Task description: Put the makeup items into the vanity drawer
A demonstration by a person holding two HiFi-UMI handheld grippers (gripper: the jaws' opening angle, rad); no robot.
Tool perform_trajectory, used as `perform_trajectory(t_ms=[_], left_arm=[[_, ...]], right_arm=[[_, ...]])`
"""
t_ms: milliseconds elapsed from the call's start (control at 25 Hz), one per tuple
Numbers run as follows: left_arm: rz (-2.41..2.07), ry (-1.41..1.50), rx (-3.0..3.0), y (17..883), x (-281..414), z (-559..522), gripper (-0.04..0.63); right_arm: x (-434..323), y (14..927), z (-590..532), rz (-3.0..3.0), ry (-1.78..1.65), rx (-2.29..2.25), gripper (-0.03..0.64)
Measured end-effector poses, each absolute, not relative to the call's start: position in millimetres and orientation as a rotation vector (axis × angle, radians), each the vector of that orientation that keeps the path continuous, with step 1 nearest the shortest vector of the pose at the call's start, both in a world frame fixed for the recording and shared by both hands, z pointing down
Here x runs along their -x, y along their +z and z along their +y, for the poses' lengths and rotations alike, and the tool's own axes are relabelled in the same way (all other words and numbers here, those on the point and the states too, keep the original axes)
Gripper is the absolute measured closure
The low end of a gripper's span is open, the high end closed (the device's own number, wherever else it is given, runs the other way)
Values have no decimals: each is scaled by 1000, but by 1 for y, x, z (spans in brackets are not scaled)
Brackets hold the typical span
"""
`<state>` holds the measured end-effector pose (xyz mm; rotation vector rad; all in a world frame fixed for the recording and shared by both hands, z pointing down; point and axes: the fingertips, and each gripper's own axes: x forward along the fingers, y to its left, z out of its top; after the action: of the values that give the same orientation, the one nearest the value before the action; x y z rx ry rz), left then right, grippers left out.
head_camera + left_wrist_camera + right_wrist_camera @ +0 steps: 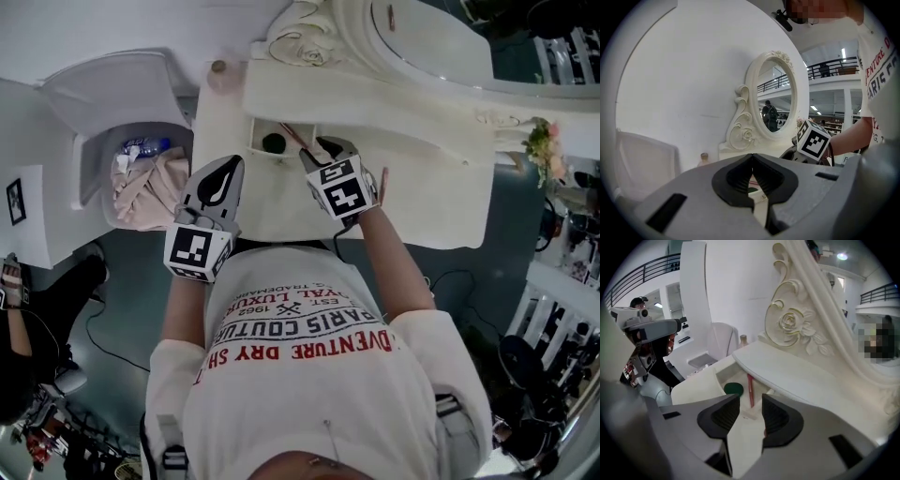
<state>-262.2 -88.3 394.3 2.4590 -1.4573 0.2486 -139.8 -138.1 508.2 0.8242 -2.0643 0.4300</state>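
Observation:
The cream vanity's drawer [258, 131] stands open below the tabletop. Inside it lie a dark green round compact [274, 142] and a thin red pencil [292, 138]; the right gripper view shows the same compact [734, 389] and pencil [750, 391] just beyond the jaws. My right gripper [327, 147] hovers over the drawer's right part, its jaws apart and nothing between them [751, 412]. My left gripper [226, 174] hangs at the drawer's near left corner, jaws closed tip to tip and empty [751, 174].
A small pale bottle [217, 67] stands at the vanity's back left corner, beside the oval mirror [427, 37] with its carved frame. Left of the vanity is a white bin [141, 183] holding cloth and a bottle. Flowers [542, 145] sit at the right.

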Motion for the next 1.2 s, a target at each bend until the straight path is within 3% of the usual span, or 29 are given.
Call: perform_trajectory(t_ms=[680, 1200], left_arm=[[-990, 345, -2691, 411, 118, -116, 588], [-835, 426, -2712, 433, 69, -115, 588]], right_arm=[[-63, 562, -85, -1738, 783, -1260, 483], [-106, 611, -52, -1619, 944, -1302, 500]])
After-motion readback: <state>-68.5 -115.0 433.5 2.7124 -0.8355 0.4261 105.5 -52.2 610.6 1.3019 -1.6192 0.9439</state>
